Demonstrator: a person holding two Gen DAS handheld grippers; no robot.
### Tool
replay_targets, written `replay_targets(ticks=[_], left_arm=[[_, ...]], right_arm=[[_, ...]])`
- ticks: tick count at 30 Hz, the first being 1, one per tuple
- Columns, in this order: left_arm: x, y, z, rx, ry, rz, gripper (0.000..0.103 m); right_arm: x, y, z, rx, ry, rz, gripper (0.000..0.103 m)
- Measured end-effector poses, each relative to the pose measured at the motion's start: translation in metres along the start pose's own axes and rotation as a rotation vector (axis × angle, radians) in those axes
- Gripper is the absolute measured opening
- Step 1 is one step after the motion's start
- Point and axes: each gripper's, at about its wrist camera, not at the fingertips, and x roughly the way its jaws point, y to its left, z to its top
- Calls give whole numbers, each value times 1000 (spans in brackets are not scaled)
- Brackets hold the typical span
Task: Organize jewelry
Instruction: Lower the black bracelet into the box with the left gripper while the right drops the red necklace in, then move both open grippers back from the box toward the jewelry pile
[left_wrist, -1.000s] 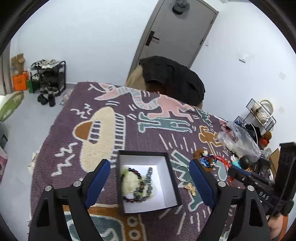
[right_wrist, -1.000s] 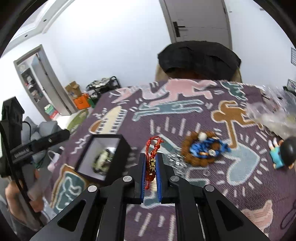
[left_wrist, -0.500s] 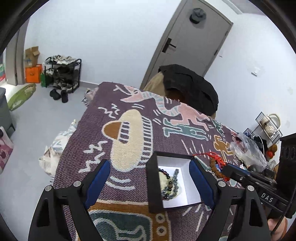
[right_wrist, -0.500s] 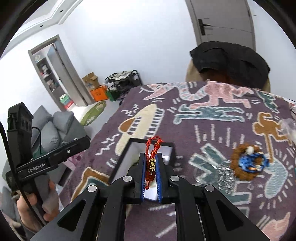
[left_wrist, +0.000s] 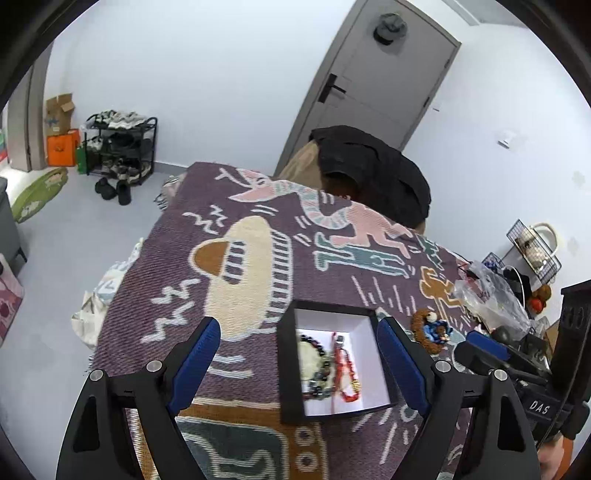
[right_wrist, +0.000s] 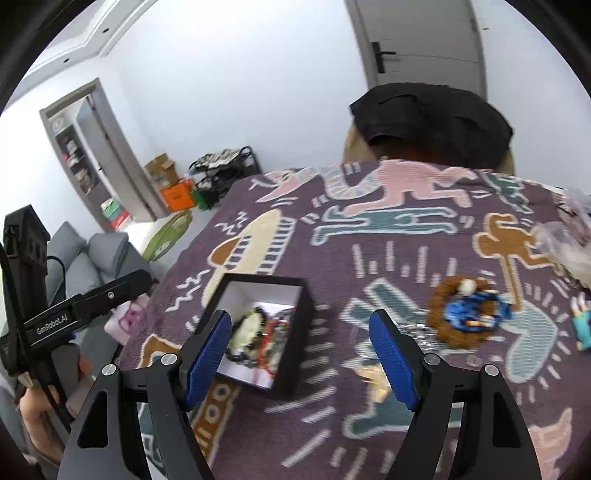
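Black box (left_wrist: 291, 373): red cord bracelet (left_wrist: 345, 369), beaded bracelet (left_wrist: 314, 365).

"GenRobot.AI" on left tool (right_wrist: 74, 317); "DAS" on right tool (left_wrist: 539, 408).

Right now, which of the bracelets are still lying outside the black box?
The brown wooden-bead bracelet with the blue charm, lying on the cloth. The dark-bead bracelet and red cord bracelet are inside the box.
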Motion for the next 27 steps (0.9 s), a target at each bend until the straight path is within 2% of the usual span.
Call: replay_targets(ticks=[9,14,23,27], left_arm=[[6,-41,-4,76,18,-26,87],[11,-69,-7,129,30,-40,87],[32,-126,-23,260,74,-77,87],[47,-145,-32,299,118,-75,79]], right_arm=[[-38,-44,-5,55,-45,-23,78],[-51,-71,-12,115,-66,-11,91],[-65,-110,-29,222,-107,-43,92],[-66,-126,-41,281,-122,-56,91]])
